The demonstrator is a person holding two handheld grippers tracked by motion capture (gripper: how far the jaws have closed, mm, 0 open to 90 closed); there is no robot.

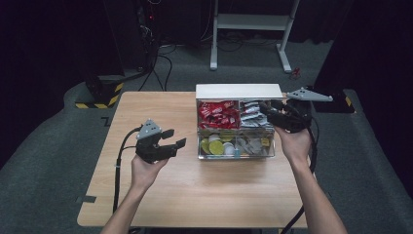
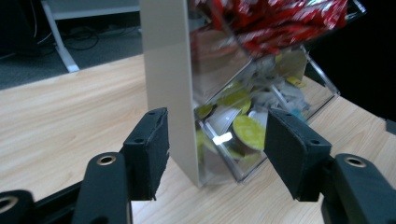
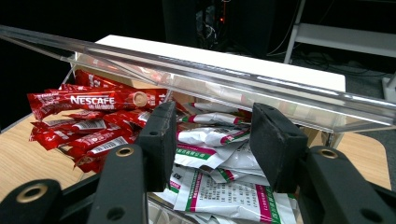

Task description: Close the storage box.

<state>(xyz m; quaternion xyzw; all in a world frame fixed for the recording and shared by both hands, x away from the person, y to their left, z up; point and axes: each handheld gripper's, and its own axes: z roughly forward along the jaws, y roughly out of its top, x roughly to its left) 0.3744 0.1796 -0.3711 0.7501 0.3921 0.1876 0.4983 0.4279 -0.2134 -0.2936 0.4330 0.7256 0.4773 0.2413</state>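
Fingers (image 3: pixel 161 140) of the right gripper (image 3: pixel 210 144) stand over the white packets (image 3: pixel 219 186) in the upper right compartment of the clear box (image 1: pixel 235 154). A gap shows between the two pads; whether they press on a packet cannot be told, since nothing is seen clamped between them, though they stand about as close as they get. Just to their left lie the red Nescafe sticks (image 3: pixel 88 116), a loose pile too tangled to count. A clear lid (image 3: pixel 233 79) is tilted up above both piles.

The left gripper (image 1: pixel 171 138) hangs off to the left of the box, well apart from it in the high view, its fingers (image 2: pixel 149 149) parted fairly wide and holding nothing; in its own view the box's white side wall (image 2: pixel 170 84) and round yellow-lidded pods (image 2: pixel 247 130) show past the pads.

The box has four compartments: sticks and packets in the back two, pods and mixed small items in the front two. It sits at the far right of the worktop (image 1: pixel 195 195). Two hands, two grippers, one box.
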